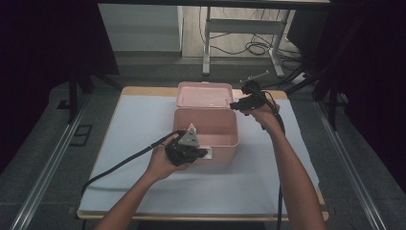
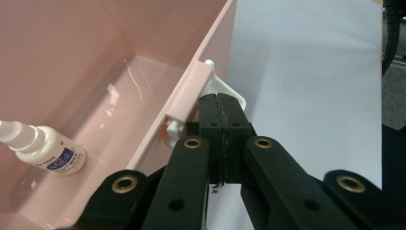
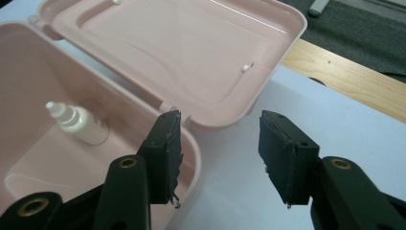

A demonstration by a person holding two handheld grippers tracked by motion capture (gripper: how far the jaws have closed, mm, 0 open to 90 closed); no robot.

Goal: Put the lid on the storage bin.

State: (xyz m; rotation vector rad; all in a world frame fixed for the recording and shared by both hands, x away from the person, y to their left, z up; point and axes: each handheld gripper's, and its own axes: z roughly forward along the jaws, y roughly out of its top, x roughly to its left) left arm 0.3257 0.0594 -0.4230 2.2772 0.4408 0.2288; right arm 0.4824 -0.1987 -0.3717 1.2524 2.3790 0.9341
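Note:
A pink plastic box [image 1: 225, 146] stands open at the middle of the table, its lid [image 1: 203, 94] folded flat behind it. A small white dropper bottle [image 2: 45, 151] lies on the box floor, and the right gripper view has the same bottle [image 3: 79, 123]. My left gripper [image 1: 203, 153] is at the box's front wall. Its jaws are shut [image 2: 221, 103], tips against the white latch [image 2: 235, 95]; I cannot tell whether they pinch it. My right gripper [image 1: 233, 105] hovers open [image 3: 220, 129] by the lid's right corner [image 3: 225, 112], with nothing between its pads.
A white sheet [image 1: 143, 143] covers the table, with a wooden edge [image 1: 143, 90] showing at the back. Metal desk legs and cables [image 1: 249, 45] are on the floor beyond. Dark curtains flank both sides.

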